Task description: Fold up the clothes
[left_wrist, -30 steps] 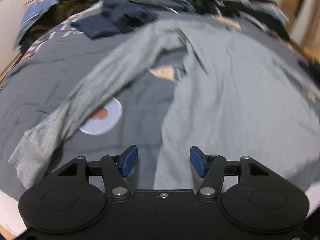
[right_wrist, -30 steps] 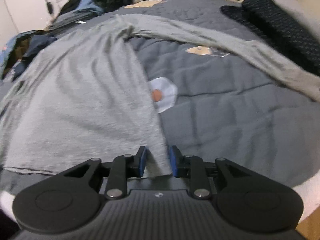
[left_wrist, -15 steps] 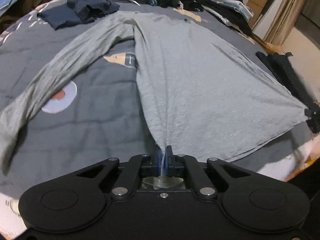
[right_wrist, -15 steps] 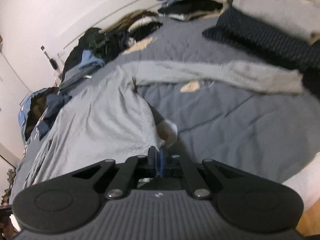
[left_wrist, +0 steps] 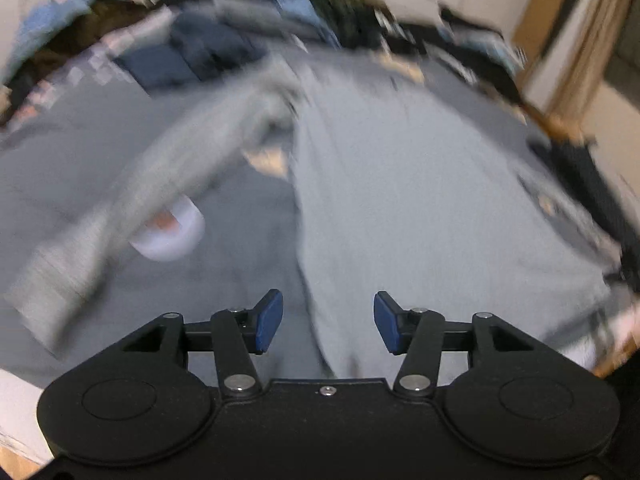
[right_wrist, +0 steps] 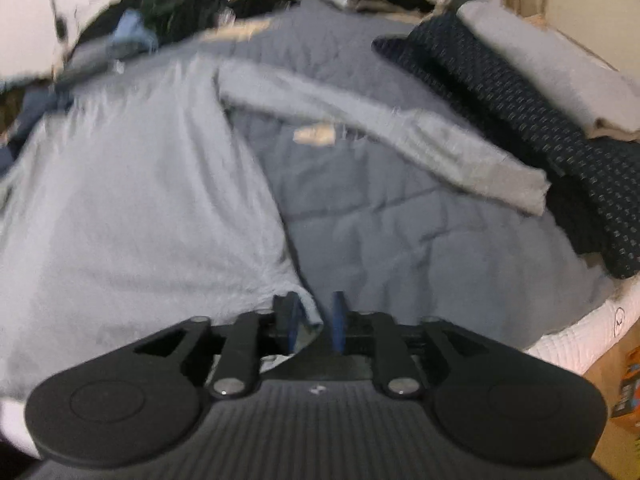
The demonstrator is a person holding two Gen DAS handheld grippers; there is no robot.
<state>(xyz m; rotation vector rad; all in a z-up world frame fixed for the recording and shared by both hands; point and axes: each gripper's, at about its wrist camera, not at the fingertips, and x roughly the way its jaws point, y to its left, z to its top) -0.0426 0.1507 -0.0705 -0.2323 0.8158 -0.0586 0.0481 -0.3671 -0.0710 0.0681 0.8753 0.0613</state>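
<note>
A grey long-sleeved shirt [left_wrist: 420,208] lies spread on a blue-grey quilt [left_wrist: 248,264], sleeves out to both sides. It also shows in the right wrist view [right_wrist: 132,208]. My left gripper [left_wrist: 328,322] is open, its jaws wide apart over the shirt's bottom left corner. My right gripper [right_wrist: 314,320] is open with a narrow gap, and the shirt's bottom right corner lies between its blue pads. The left wrist view is blurred by motion.
A pile of dark and blue clothes [left_wrist: 208,56] lies at the far side of the bed. A dark dotted garment [right_wrist: 520,120] and a light grey one [right_wrist: 560,72] lie at the right. The bed's white edge [right_wrist: 580,332] is near right.
Both grippers closed on the shirt's bottom corners half a second ago. Now both have opened, the left wide, the right slightly, and the hem lies on the quilt.
</note>
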